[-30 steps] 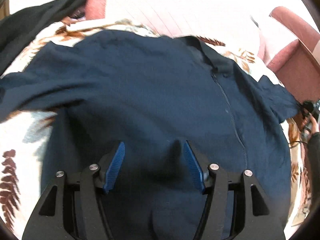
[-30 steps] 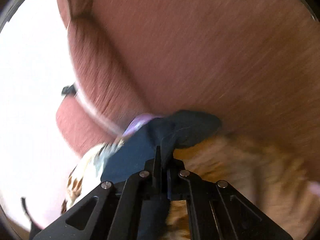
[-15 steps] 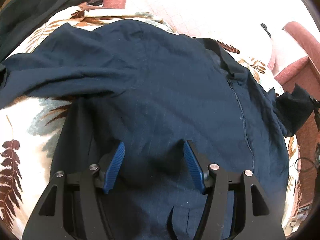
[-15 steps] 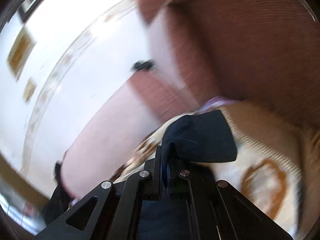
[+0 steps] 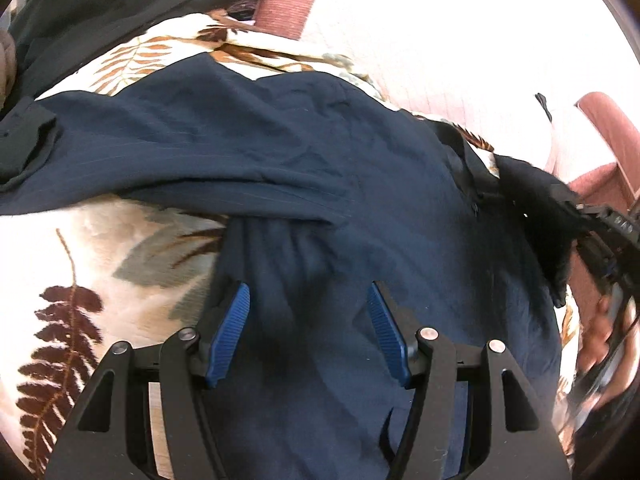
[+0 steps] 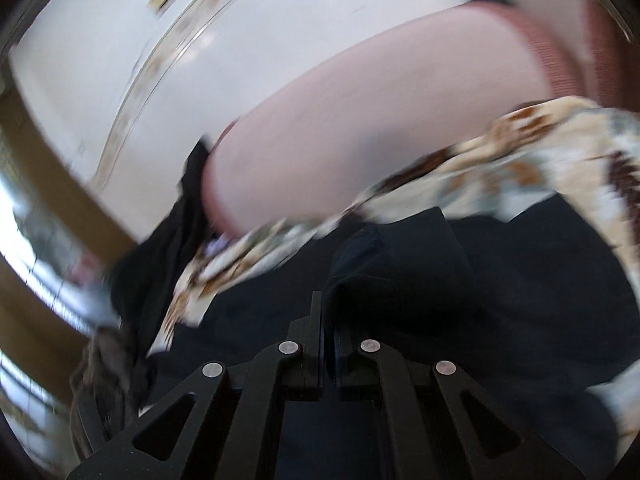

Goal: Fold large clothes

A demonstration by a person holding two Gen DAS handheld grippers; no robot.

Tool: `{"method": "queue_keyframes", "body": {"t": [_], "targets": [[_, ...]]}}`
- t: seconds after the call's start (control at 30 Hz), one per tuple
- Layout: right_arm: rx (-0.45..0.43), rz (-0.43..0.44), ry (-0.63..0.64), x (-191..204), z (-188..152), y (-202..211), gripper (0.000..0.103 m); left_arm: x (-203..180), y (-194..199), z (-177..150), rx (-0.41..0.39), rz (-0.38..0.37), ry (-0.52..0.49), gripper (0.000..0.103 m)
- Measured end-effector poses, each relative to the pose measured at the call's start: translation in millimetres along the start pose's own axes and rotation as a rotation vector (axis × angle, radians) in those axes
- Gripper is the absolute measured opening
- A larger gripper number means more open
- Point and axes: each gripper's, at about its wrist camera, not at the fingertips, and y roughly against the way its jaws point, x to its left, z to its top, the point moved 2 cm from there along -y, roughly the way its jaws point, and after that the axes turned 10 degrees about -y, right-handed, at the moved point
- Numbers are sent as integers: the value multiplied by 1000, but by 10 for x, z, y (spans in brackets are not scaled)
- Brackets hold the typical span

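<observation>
The left tool [image 5: 308,332] hangs over the lower body of the navy shirt [image 5: 360,208] with its blue-padded fingers [image 5: 230,334] spread wide, nothing between them. The right tool [image 6: 326,344] is clamped tight on a bunched end of that same shirt's sleeve [image 6: 396,264], the dark cloth puffing out just past its closed tips; in the left wrist view this tool [image 5: 604,236] shows at the right edge with the sleeve [image 5: 536,208] lifted clear of the bedding and drawn in over the shirt's front. The shirt lies spread across a cream blanket printed with brown fern leaves [image 5: 80,312], its other sleeve [image 5: 168,156] stretched out to the left, its placket and collar [image 5: 472,184] running toward the right tool. A black garment [image 5: 104,12] is heaped beyond the blanket, beside pinkish-red upholstery [image 5: 288,4]. The right wrist view is smeared by motion.
</observation>
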Motion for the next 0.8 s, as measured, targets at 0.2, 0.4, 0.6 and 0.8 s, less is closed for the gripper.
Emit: {"method": "queue_keyframes", "body": {"t": [0.2,0.4,0.6,0.8], "targets": [[202,37,39,370,-653,-711,15,164,141,66,-29,-24,30,60],[377,101,24,283,-1119,-607,40,20,125,203,-15,-44,1,60],[227,97,-100,-194,-1062,81,46,-708,-186,351,75,-37,-188,77],[39,84,-283,-860,-843,610,46,-1227,-725,498,172,171,-307,79]]}}
